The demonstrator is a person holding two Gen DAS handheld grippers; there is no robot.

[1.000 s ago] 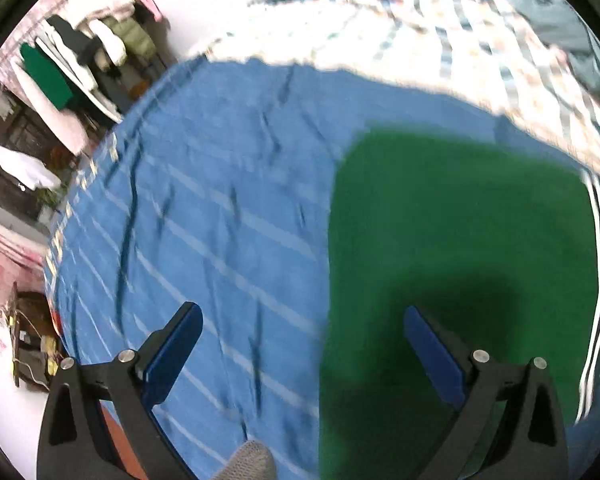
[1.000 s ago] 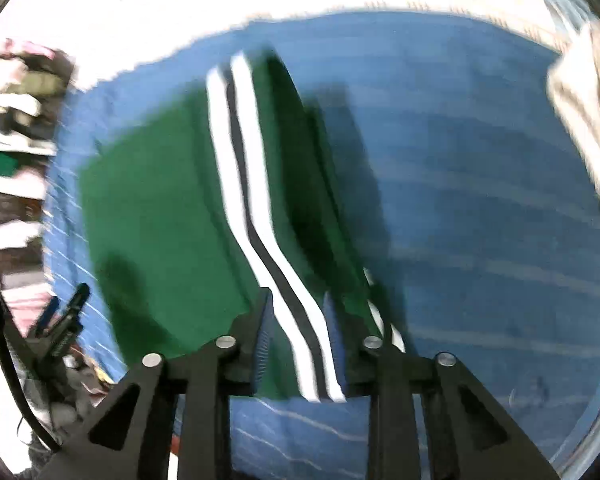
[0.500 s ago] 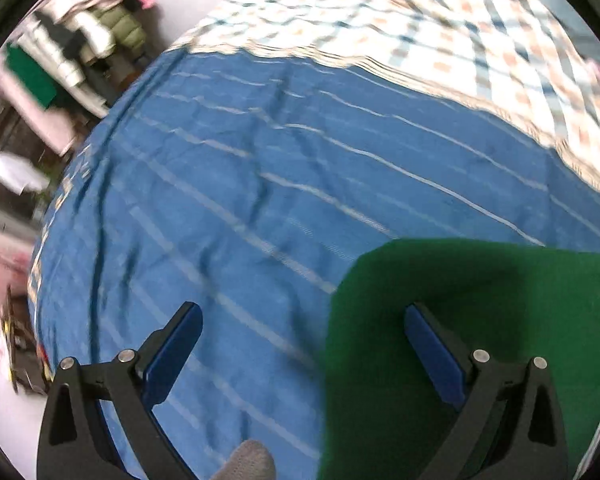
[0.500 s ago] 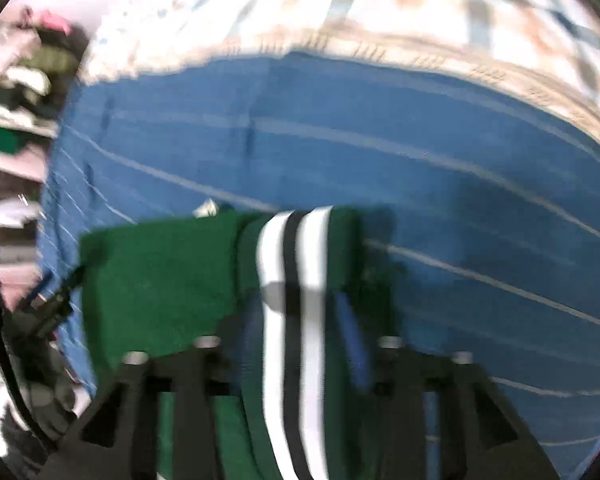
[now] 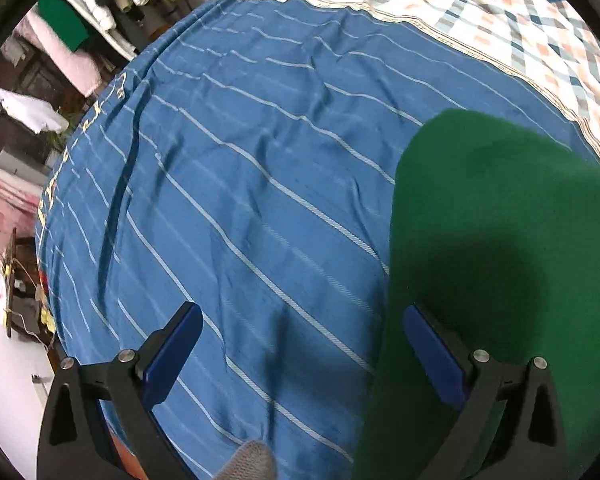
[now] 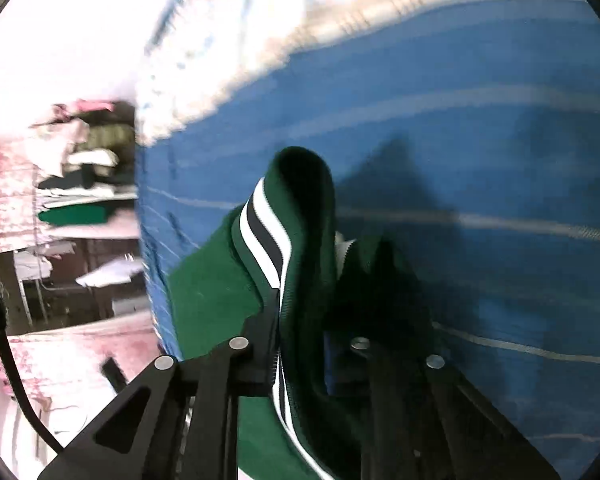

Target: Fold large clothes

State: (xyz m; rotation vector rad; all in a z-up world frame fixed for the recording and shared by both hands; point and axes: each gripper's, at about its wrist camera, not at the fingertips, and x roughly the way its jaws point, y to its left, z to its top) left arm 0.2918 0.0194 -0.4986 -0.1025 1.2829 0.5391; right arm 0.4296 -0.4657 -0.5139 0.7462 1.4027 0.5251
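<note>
You are pinching the green white-striped knit garment (image 6: 296, 248) in the right gripper (image 6: 300, 344), lifting its edge over the blue striped bedsheet (image 5: 240, 184); left gripper (image 5: 300, 344) spread, empty. Folding appears partly done.

A home bedroom: striped blue bedsheet (image 5: 240, 184), checked quilt (image 5: 500, 20), clothes piled on shelves (image 5: 112, 4)

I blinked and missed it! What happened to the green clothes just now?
The right hand-held gripper, clamped on the green garment's striped edge, lifted it and folded it over. The left hand-held gripper stayed open, holding nothing, above the blue striped sheet.
</note>
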